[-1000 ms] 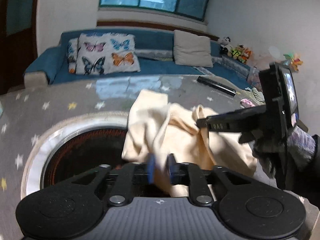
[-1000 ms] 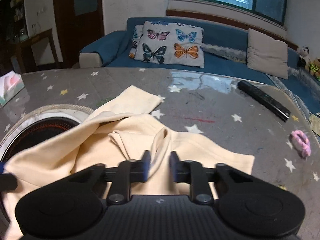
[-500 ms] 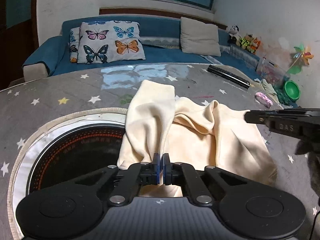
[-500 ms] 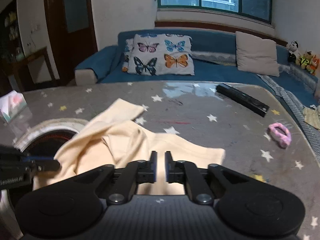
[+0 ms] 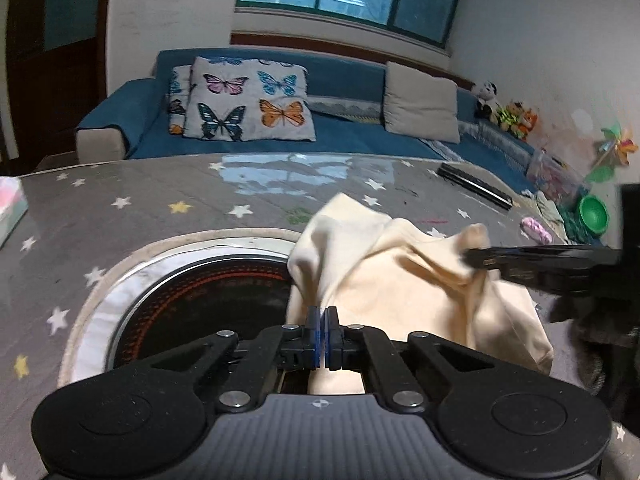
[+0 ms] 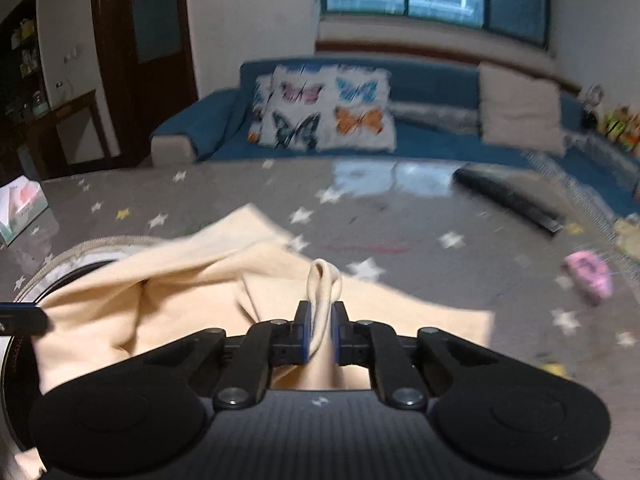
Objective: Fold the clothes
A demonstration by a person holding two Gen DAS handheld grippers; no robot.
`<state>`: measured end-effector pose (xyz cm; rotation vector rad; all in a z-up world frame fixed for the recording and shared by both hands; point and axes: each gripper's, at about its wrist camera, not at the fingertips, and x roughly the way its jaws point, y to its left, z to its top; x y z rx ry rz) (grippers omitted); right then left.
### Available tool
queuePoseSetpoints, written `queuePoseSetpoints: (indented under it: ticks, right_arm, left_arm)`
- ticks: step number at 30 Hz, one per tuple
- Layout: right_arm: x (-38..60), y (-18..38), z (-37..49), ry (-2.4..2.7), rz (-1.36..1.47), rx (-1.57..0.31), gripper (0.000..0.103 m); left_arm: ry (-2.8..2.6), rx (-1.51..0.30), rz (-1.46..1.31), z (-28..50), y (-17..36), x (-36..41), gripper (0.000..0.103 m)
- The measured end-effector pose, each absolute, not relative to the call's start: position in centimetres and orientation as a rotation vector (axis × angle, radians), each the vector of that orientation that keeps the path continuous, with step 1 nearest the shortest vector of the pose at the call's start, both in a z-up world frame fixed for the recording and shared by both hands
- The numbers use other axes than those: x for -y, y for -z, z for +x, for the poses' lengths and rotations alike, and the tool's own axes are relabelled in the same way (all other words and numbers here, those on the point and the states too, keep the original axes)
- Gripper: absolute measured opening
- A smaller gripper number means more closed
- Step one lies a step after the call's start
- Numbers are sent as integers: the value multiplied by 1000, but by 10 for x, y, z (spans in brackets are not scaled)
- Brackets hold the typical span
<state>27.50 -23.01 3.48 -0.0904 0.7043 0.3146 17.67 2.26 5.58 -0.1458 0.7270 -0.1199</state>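
Observation:
A cream-yellow garment [image 5: 404,280] lies bunched on the grey star-patterned table [image 5: 160,208], partly over a round black cooktop [image 5: 208,292]. My left gripper [image 5: 321,334] is shut on a thin edge of the garment at its near left side. My right gripper [image 6: 320,330] is shut on a folded loop of the garment [image 6: 180,304] that sticks up between the jaws. The right gripper also shows in the left wrist view [image 5: 540,260], reaching in from the right onto the cloth. The left gripper's tip shows at the left edge of the right wrist view [image 6: 24,318].
A black remote [image 5: 474,186] and a pink hair tie [image 5: 536,230] lie at the table's right. A tissue box [image 6: 20,208] stands at the left edge. A blue sofa with butterfly cushions [image 5: 248,104] runs behind the table. Toys [image 5: 592,212] sit at the right.
Both grippers have closed on the garment; the right one now pinches a raised fold. The right gripper has moved left onto the cloth and the garment is bunched more.

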Motion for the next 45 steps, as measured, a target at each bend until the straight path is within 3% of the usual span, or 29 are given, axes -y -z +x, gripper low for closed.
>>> queuePoseSetpoints:
  ticks: [8,18,20,22,25,30,34,41,45]
  right_arm:
    - [309,-78,205,-188,-20,-628,9]
    - [395,-73,109,-48,75,-651,9]
    - [406,-61,103,-22,81,-695,12]
    - [416,-47,98,5,83,-744,22]
    - [422,-37,91,63,35,-776,25]
    - [420,-47,92,66,1,-744,40]
    - [398,-53,103,-9,-39,-729,46]
    - [341,-54,140,-199,-83,-738,47]
    - [311,-50,159,-271,-101,-745,47]
  left_arm:
    - [72,-705,-213,105,-78,-52,1]
    - [59,-797,-277,6,-75,-66,1]
    - [55,-828,-246,-6,-71,-63,2]
    - [62,-844,-227,-15,-68,-63,3]
    - [48,-836,-195,-21,-72,-65,4]
    - [20,-779,-173,-12,-85,-69,18]
    - [39,-746,-162,19,-87,-64,19]
    - [130,-734,-88,97,-70,-40,22]
    - [167,-754,-48,141,-54,-28,29]
